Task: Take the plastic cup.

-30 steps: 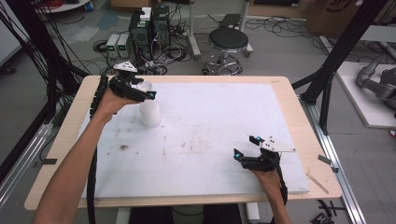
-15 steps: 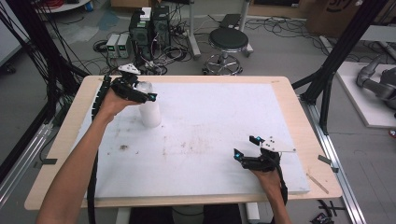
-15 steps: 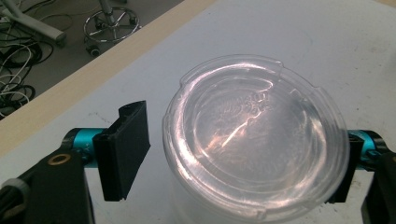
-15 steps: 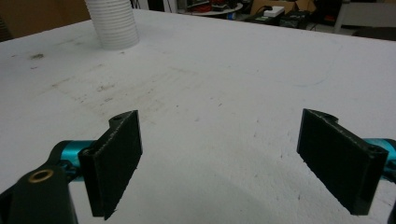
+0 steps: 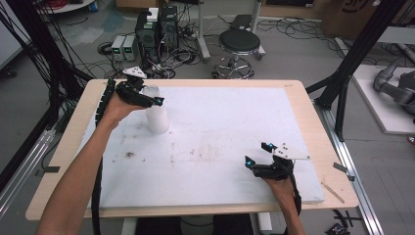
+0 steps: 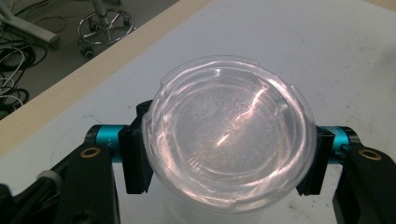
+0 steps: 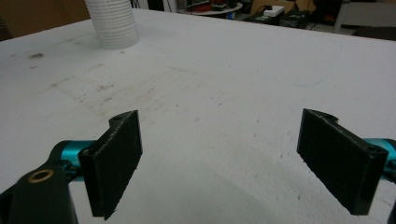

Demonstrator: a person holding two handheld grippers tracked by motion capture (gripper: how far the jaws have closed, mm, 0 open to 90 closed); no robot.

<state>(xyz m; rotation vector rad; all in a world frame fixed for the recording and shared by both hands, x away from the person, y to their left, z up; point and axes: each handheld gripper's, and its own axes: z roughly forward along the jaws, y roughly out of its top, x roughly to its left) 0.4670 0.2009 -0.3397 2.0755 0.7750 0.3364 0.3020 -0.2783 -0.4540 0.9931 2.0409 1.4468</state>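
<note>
Jaws first: those of the left gripper (image 6: pixel 224 161) stand at either side of a clear lid (image 6: pixel 229 133), its black pads at the rim's left and right edges in the left gripper view; whether they press on it or only flank it cannot be told. Those of the right gripper (image 7: pixel 238 161) stand wide apart with bare board between them.

Largest in the high view is the table (image 5: pixel 63 147), a pale wooden top that carries a white board (image 5: pixel 220 127) scuffed with dark marks near its middle and left. Behind it, on the floor in the upper part of the frame, sit a round black stool (image 5: pixel 239 43) and dark computer cases (image 5: pixel 156 24) among loose cables.

On the board, upper left of the high view, stands a white ribbed cup (image 5: pixel 157 117), upright, its long axis vertical and its mouth upward. The lid lies flat and level across that mouth, its face turned up to the camera. In the right gripper view the cup's ribbed wall rises at the top left of the frame.

From the bottom left of the high view the left forearm (image 5: pixel 83 171) reaches diagonally up the frame, hand raised over the cup with the left gripper pointing right and down. Lower right, the right hand (image 5: pixel 279 188) rests low on the board, its gripper aimed up and to the left.
</note>
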